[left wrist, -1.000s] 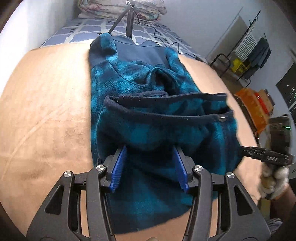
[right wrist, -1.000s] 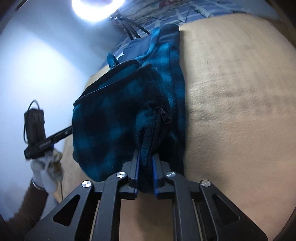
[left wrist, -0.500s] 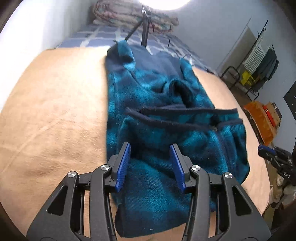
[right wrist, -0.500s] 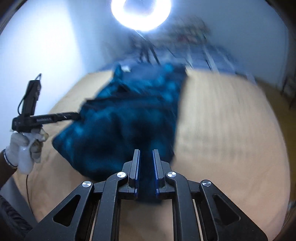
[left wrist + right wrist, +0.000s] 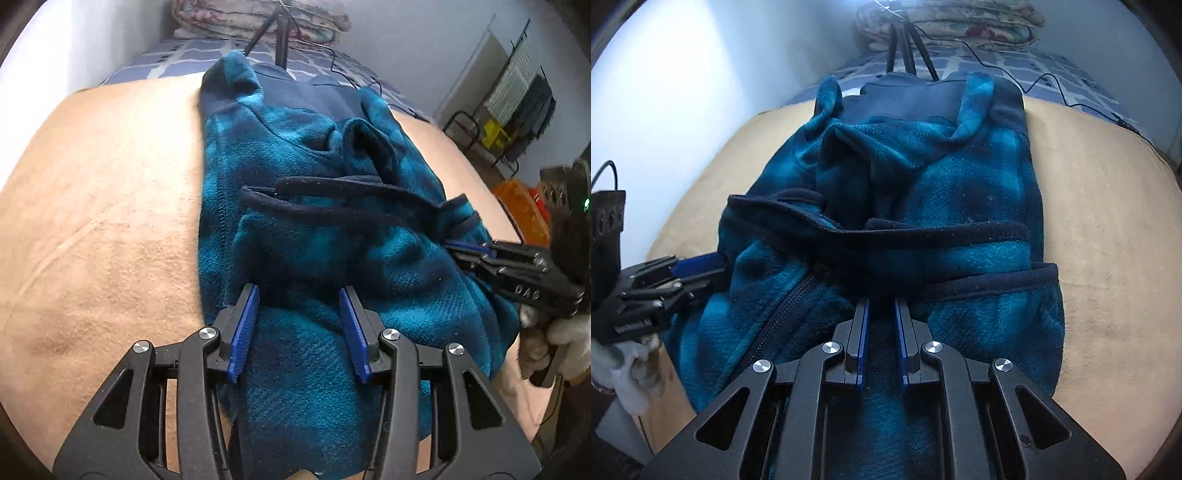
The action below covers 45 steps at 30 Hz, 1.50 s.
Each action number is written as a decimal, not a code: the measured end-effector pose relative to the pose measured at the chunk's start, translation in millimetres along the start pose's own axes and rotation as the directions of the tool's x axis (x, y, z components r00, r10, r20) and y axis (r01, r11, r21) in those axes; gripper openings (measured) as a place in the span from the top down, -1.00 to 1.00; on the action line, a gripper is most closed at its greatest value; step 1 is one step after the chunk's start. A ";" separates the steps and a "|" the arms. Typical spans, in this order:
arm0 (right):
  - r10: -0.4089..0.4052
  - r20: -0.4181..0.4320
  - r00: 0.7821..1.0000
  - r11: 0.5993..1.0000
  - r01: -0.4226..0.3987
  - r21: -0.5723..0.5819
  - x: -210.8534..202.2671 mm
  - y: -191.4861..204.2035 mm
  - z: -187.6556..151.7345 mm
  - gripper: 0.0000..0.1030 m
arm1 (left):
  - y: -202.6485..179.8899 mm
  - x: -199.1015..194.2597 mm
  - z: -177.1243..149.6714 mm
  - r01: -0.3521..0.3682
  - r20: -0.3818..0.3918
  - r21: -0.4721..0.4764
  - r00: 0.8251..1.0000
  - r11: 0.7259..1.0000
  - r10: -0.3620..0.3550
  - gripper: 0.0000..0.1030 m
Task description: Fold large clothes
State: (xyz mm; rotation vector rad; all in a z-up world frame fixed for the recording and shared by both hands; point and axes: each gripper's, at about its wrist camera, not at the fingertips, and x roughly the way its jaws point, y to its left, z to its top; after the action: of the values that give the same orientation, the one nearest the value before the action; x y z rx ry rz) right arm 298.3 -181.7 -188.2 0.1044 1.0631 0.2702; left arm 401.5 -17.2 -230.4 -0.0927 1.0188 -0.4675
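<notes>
A teal-and-navy plaid fleece lies part-folded along the middle of a tan blanket, its lower half doubled up over the body so that two navy hem bands cross the cloth. In the left wrist view, the left gripper hangs over the near end of the fleece with its blue pads standing apart, fleece beneath and between them but not pinched. At the right edge of this view the right gripper reaches in from the side, borne by a white-gloved hand, its tips against the fold's edge; whether they nip cloth there is hard to make out. Only this view shows the room's far side: a drying rack hung with clothes and an orange crate, cut off by the gripper body, its contents unreadable. The right wrist view shows the right gripper from behind, its pads drawn near together over the fleece just below a hem band; a little dark cloth sits in the narrow gap, though a firm grip cannot be confirmed. Here alone the zip shows, as does the left gripper entering from the left. Both views catch tripod legs, a checked sheet and folded quilts beyond, all blurred at the rim.
</notes>
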 end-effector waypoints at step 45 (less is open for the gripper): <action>0.162 0.059 0.985 0.986 -0.164 0.023 115.3 88.6 199.1 0.77 | 47.9 6.2 -7.9 0.192 0.151 -0.118 0.973 0.974 -0.173 0.02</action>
State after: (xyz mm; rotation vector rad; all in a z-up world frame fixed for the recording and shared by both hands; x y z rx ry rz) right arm 510.0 -56.4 -170.5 0.2232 1.0027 0.3981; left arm 413.5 24.3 -253.3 -0.3357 0.9063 -0.5536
